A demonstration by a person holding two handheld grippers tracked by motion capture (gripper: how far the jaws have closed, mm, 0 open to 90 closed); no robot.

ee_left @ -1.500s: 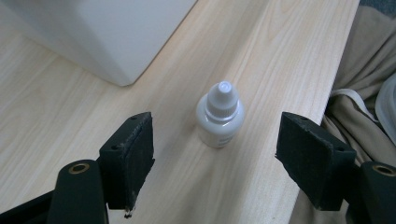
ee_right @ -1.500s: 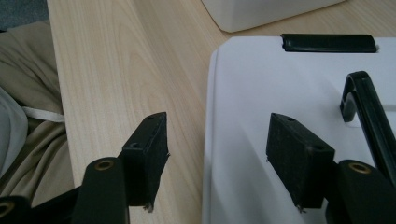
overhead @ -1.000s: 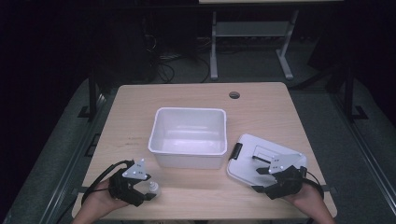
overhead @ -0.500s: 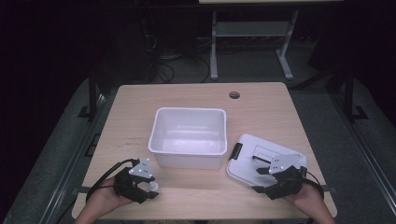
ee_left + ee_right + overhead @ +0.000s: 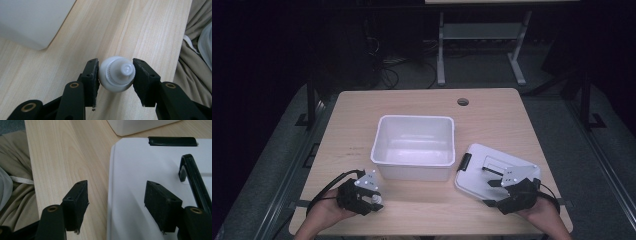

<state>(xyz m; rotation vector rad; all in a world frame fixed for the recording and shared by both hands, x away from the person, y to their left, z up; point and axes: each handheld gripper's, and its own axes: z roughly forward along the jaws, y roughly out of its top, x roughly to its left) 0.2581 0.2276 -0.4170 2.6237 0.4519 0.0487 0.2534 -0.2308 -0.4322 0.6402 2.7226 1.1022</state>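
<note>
Just in front of the white bin's (image 5: 414,146) near-left corner, the left tongs (image 5: 116,75) have just been closing and now clamp the small white bottle (image 5: 115,77), probably light, smooth and slip-prone, best gripped across its shoulder; the right tongs (image 5: 117,202) stand apart over the lid (image 5: 150,182).

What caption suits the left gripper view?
Left gripper shut on a small white bottle lying on the wooden table.

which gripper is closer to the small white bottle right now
Left. The left gripper has its pads pressed on the small white bottle; the right gripper hovers over the white lid across the table.
</note>
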